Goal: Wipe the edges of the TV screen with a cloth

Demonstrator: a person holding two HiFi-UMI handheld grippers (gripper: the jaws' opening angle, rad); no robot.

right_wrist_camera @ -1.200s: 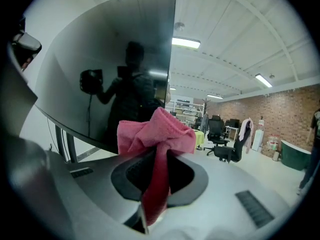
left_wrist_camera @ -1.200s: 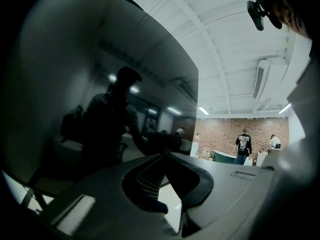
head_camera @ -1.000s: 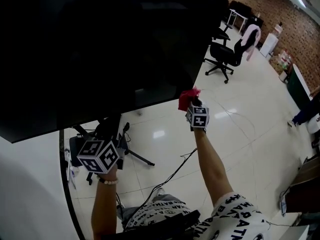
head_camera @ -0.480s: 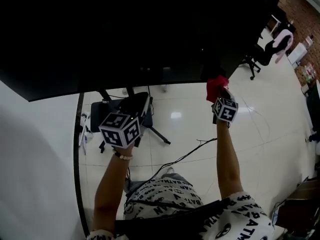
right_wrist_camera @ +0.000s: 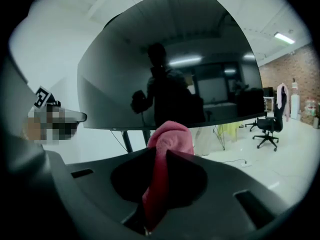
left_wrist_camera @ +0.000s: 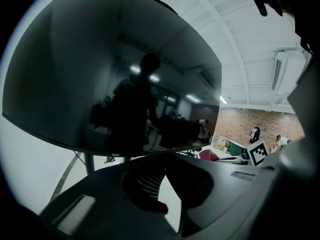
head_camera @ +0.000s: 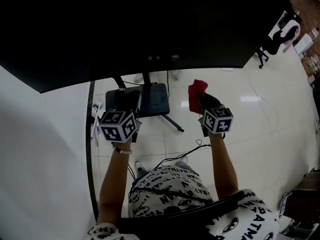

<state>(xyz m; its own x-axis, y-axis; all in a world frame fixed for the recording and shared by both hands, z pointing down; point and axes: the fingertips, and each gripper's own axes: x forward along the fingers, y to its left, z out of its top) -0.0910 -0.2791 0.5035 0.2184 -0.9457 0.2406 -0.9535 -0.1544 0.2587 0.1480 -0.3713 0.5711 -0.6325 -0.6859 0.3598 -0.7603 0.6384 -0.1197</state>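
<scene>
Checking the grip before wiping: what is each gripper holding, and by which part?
The right gripper pinches the cloth by a fold, a bunch poking past the jaws. The left gripper holds nothing.

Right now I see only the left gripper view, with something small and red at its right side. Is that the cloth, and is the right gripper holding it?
Observer: Yes. In the right gripper view, the right gripper has its jaws shut on the red cloth, which sticks out past the tips.
Operator: Does the cloth touch the TV?
Observer: No. In the head view, the floor shows between the cloth and the bottom edge of the TV screen. The cloth is below that edge.
Operator: Where along that edge?
Observer: In the head view, it is to the right of the TV stand post.
</scene>
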